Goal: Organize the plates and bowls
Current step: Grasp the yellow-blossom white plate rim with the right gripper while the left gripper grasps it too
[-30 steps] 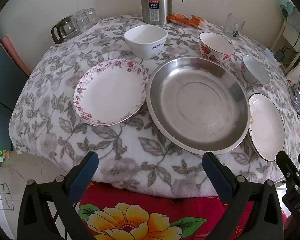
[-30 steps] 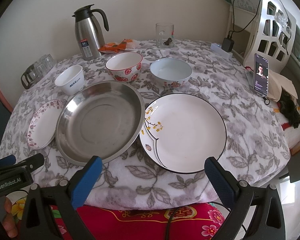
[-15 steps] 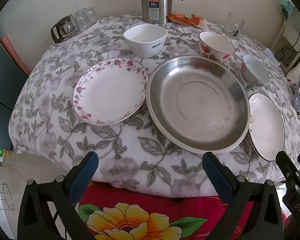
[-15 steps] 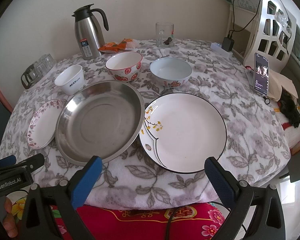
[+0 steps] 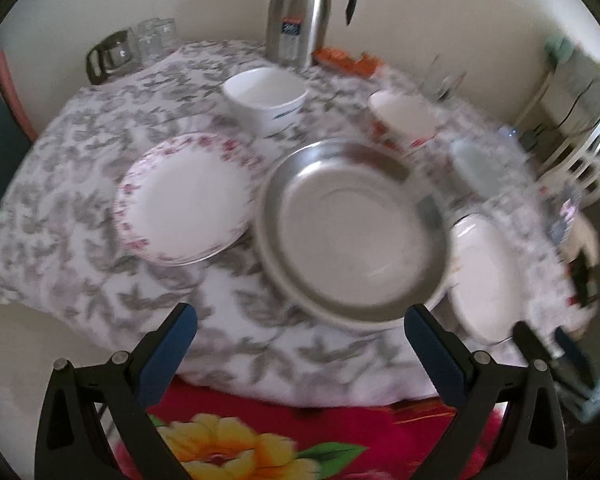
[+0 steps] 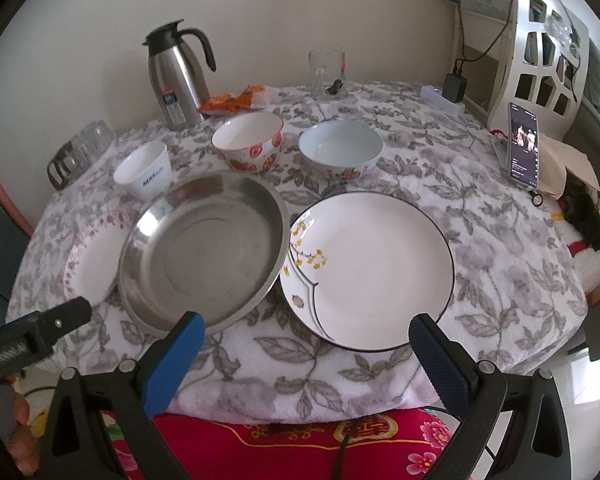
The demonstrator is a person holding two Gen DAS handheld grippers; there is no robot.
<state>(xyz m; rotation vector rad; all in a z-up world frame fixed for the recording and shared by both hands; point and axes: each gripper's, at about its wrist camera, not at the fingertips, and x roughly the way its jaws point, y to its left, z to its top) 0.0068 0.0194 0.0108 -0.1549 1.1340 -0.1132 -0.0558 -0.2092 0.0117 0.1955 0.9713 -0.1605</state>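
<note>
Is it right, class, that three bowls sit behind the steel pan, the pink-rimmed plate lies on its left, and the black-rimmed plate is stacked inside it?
Not quite. The black-rimmed plate lies on the cloth to the right of the steel pan, not inside it, as the right wrist view shows. The rest holds.

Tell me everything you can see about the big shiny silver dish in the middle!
The big silver dish looks like polished metal, round and shallow, with a flat bottom and a sloping, raised rim. It is empty and sits right way up on the leafy tablecloth. Its left edge overlaps the pink-flowered plate; its right edge meets or slightly overlaps the black-rimmed plate. Three bowls stand just behind it. Neither hand-held gripper touches it.
</note>
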